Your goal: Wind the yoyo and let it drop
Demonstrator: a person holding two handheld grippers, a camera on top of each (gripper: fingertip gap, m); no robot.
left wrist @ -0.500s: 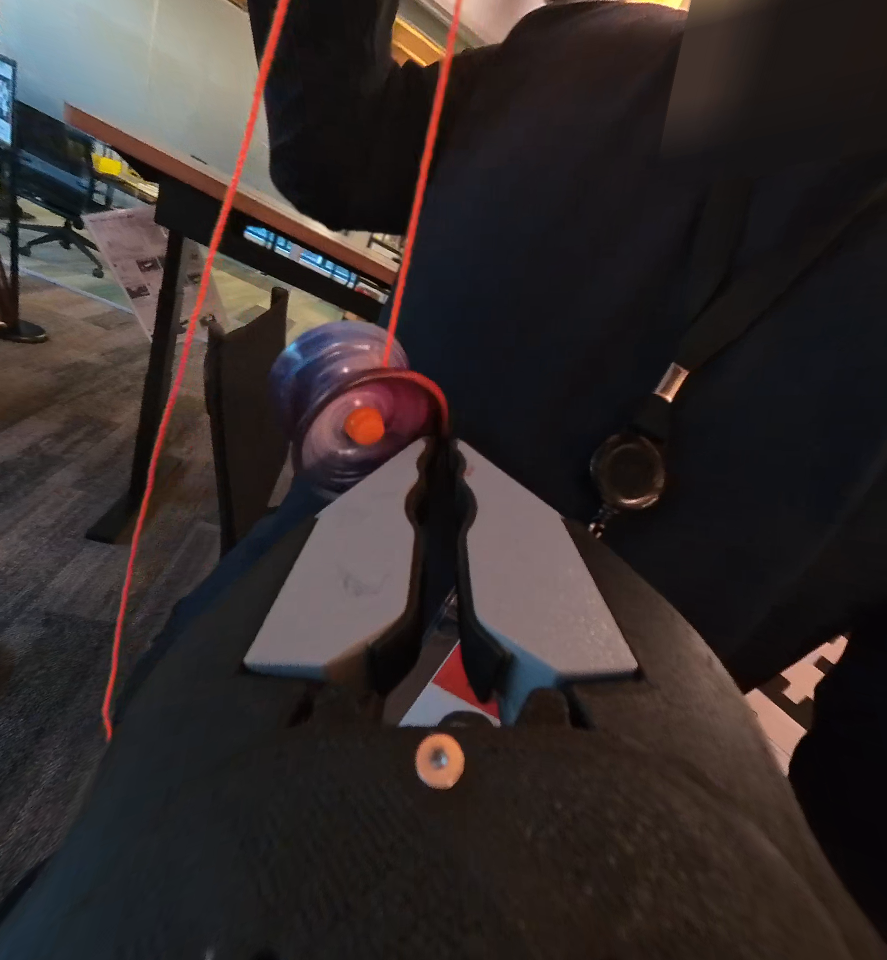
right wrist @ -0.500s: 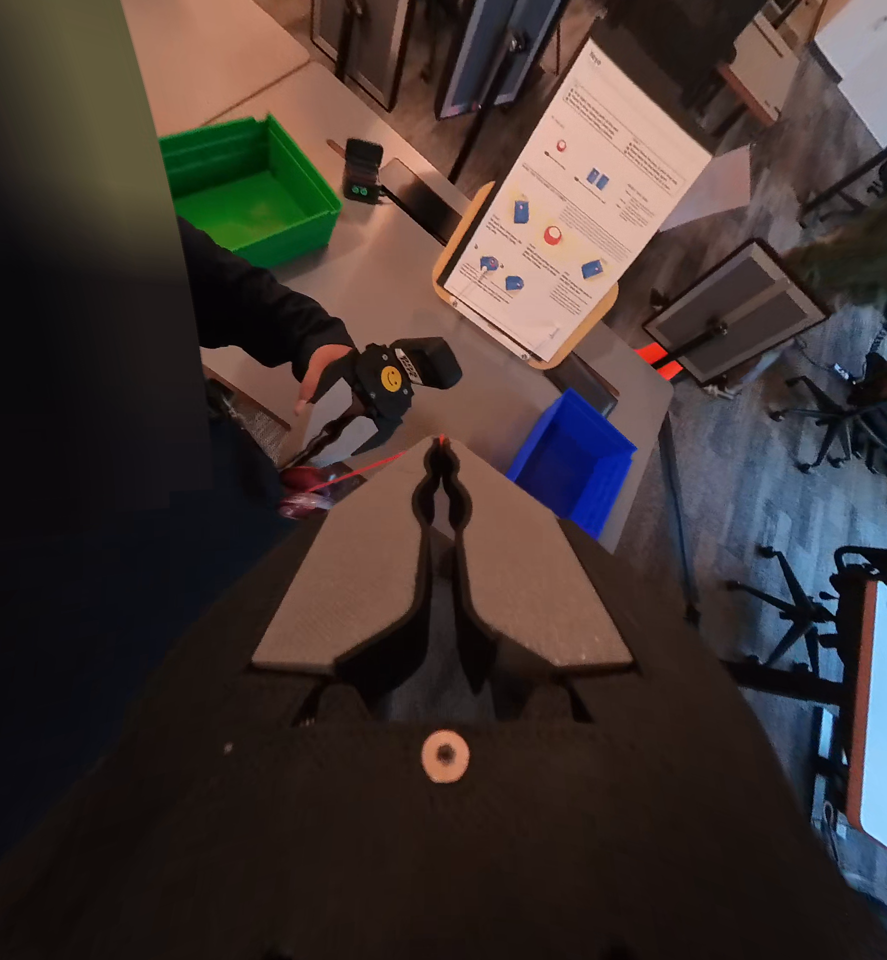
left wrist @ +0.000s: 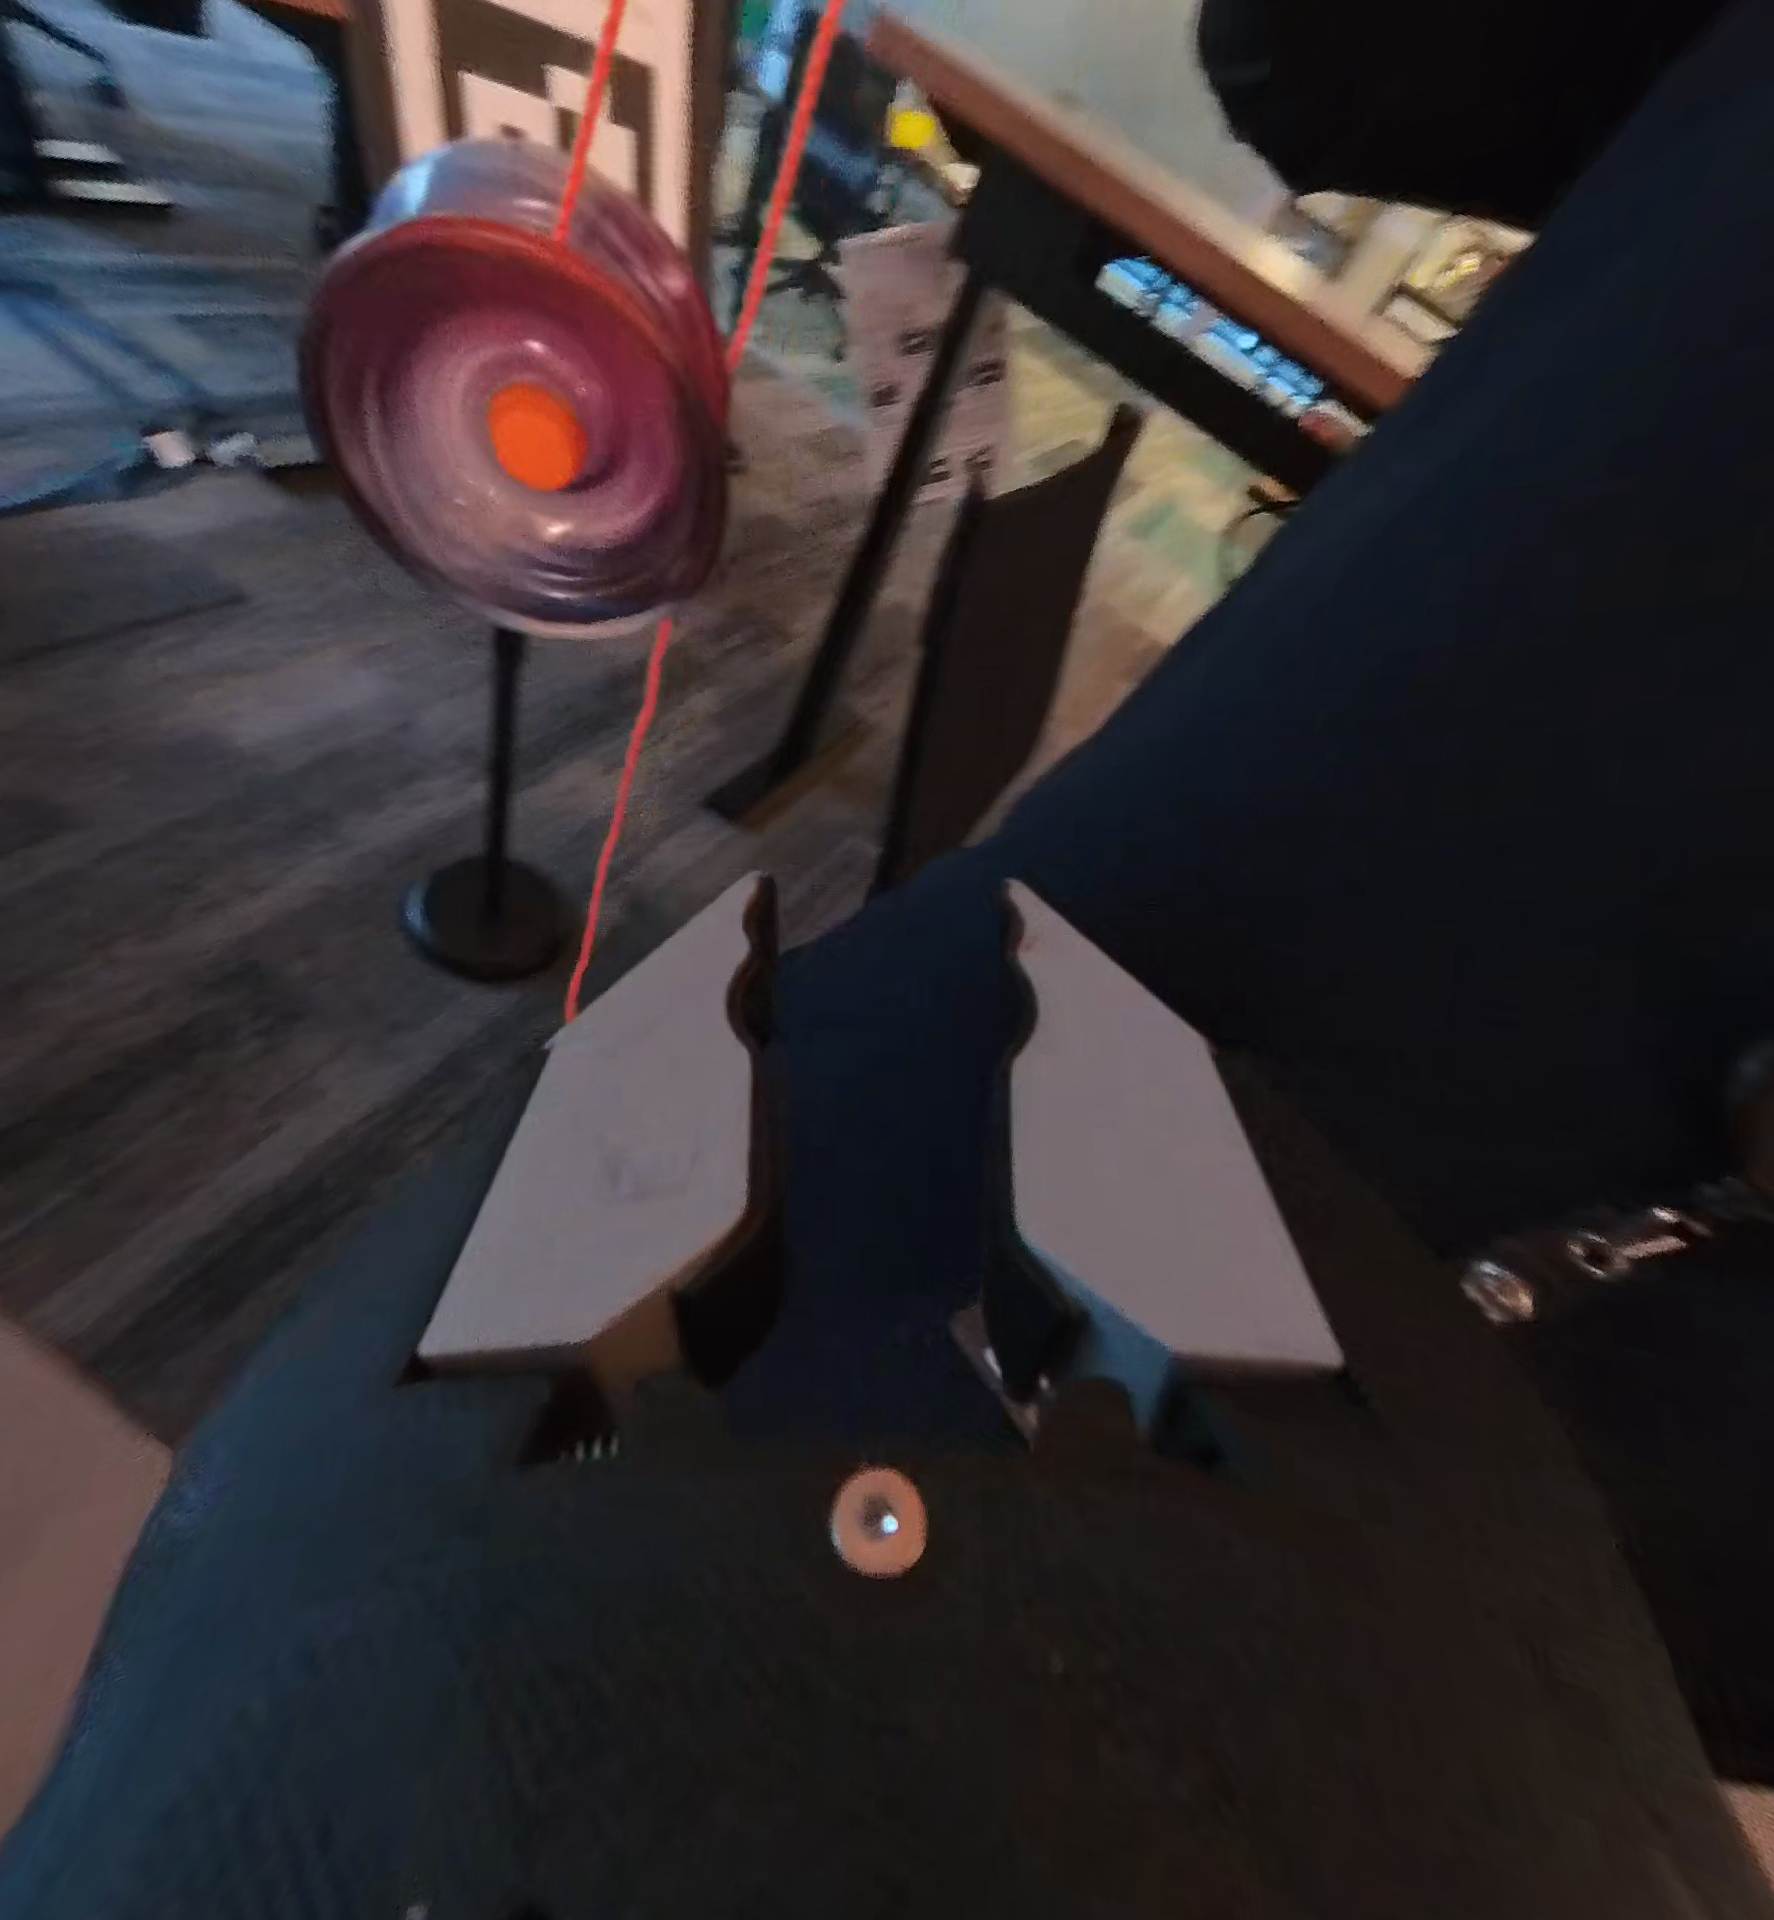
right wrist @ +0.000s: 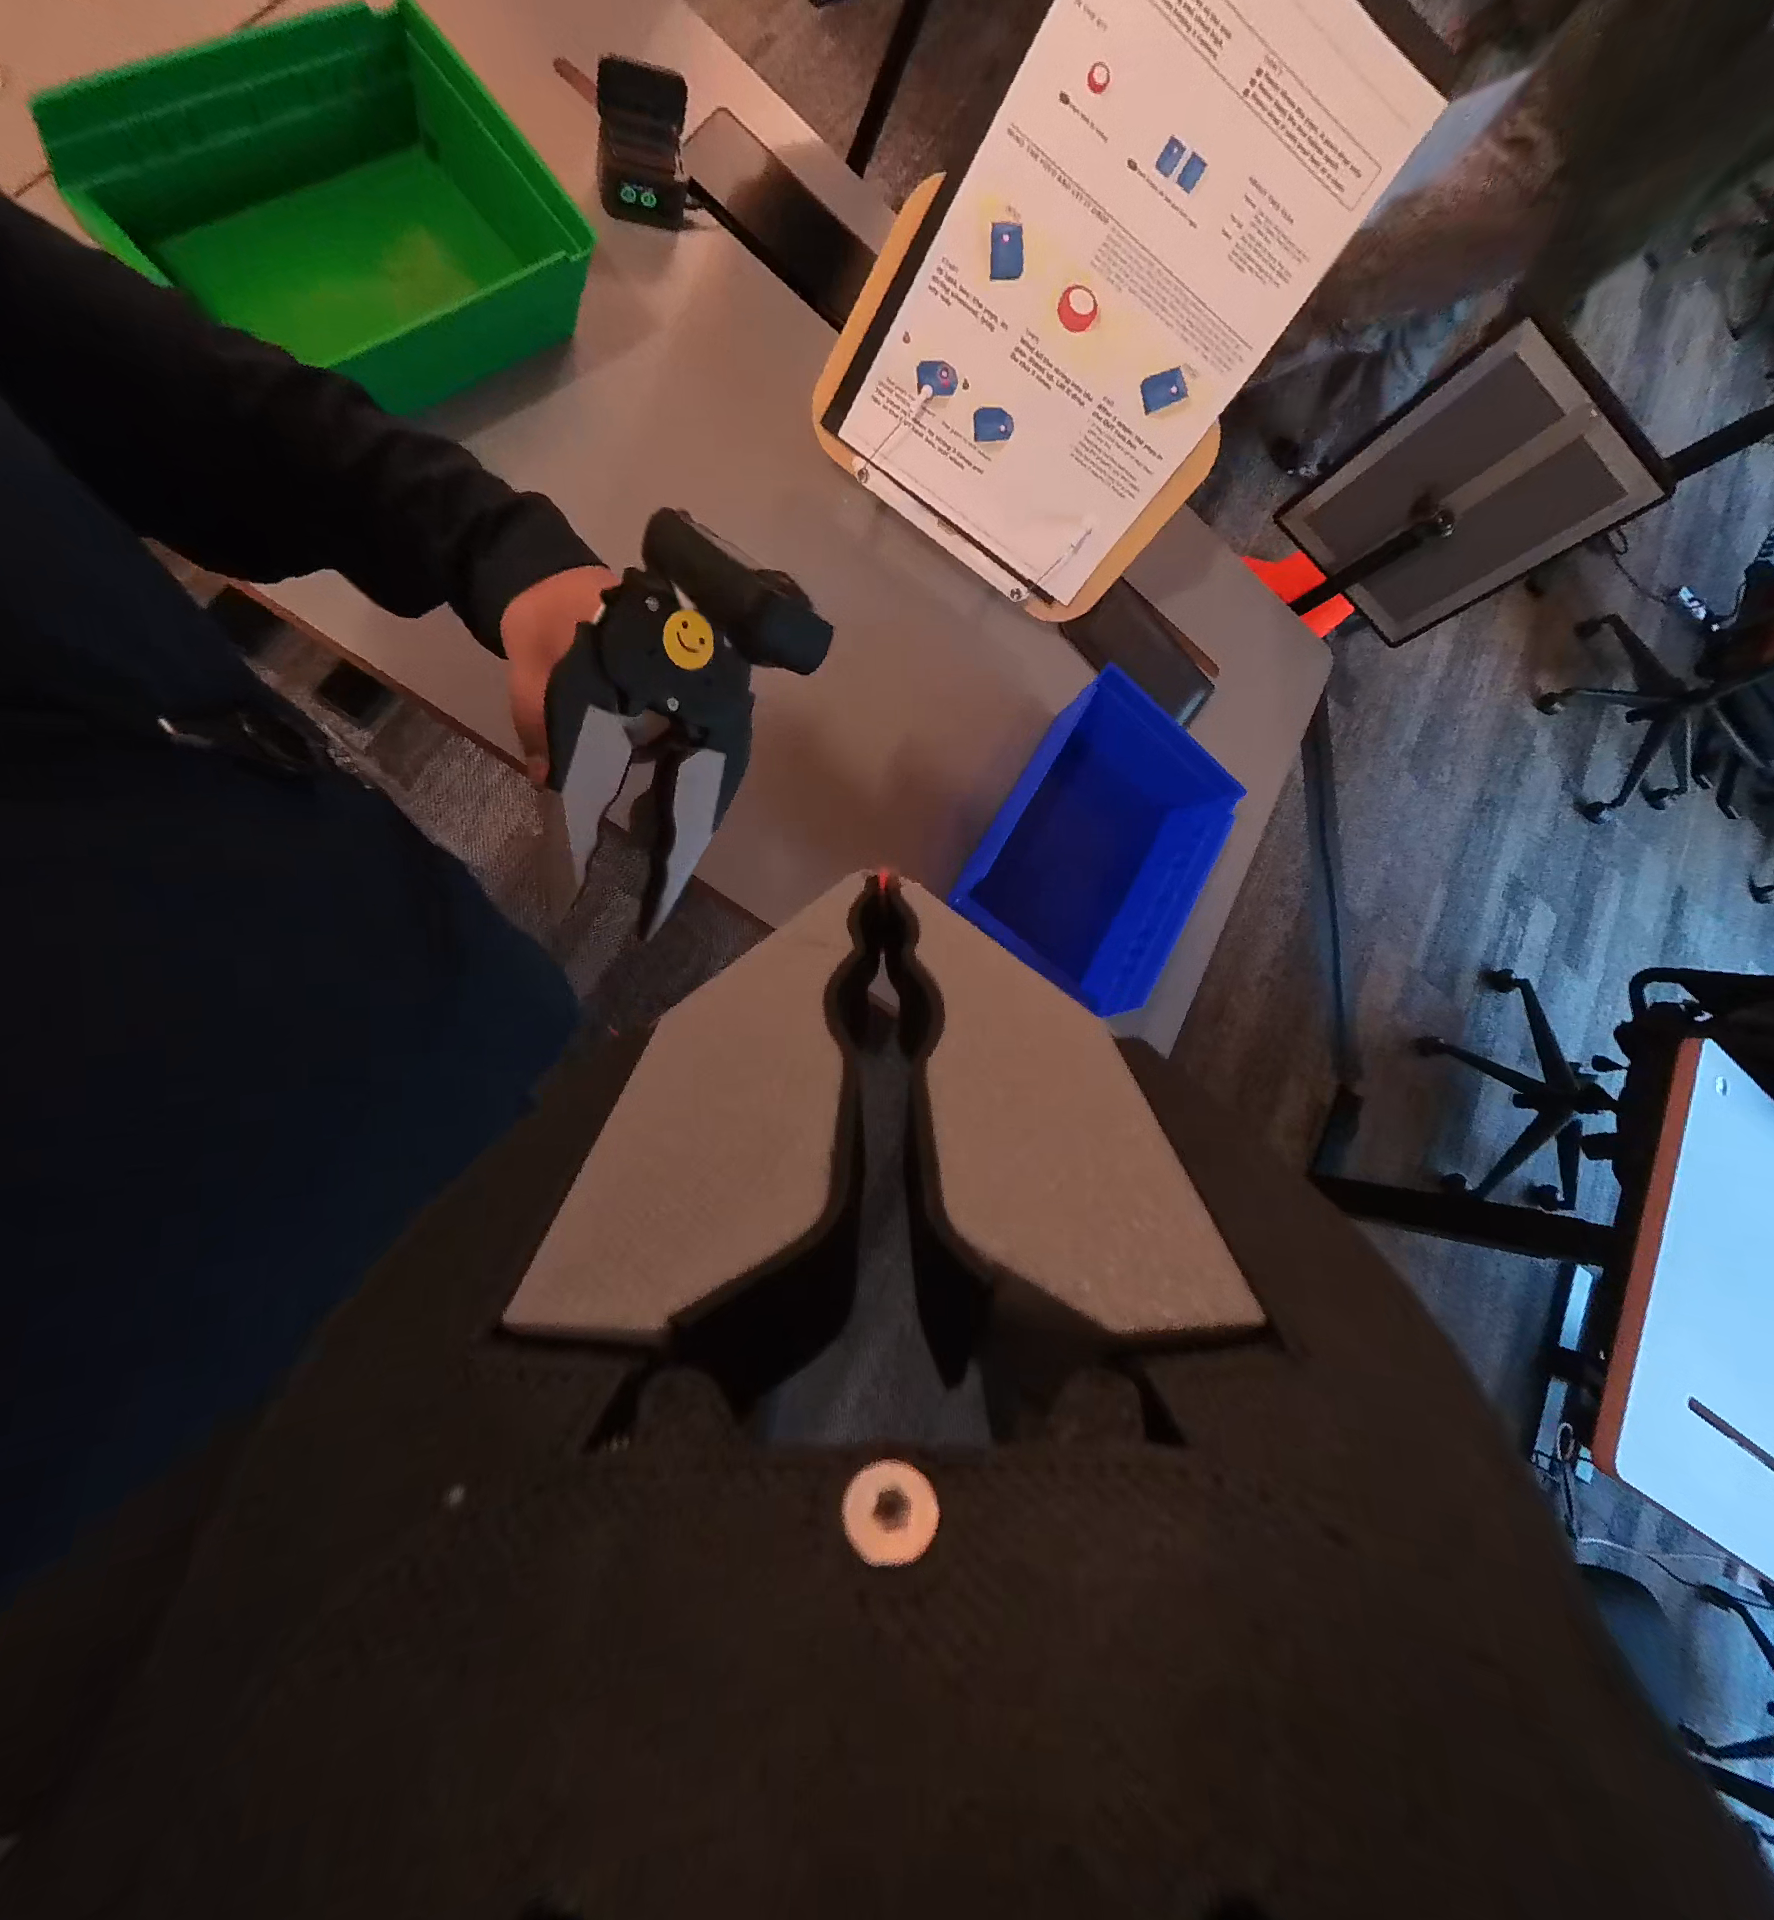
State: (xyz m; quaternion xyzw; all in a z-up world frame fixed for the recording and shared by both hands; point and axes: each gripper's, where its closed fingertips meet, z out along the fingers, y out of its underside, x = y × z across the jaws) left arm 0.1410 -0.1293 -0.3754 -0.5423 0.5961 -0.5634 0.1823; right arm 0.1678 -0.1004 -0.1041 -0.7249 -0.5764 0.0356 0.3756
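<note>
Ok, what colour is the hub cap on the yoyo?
Orange, on the purple yoyo; clearest in the left wrist view.

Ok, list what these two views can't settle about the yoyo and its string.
- Yoyo: left wrist view shows it motion-blurred, so surface detail is lost; in the right wrist view it does not show.
- String: left wrist view cuts it off at the top edge, and its lower end disappears behind the left gripper.
- Right gripper: only a red speck shows at its shut tips.
</note>
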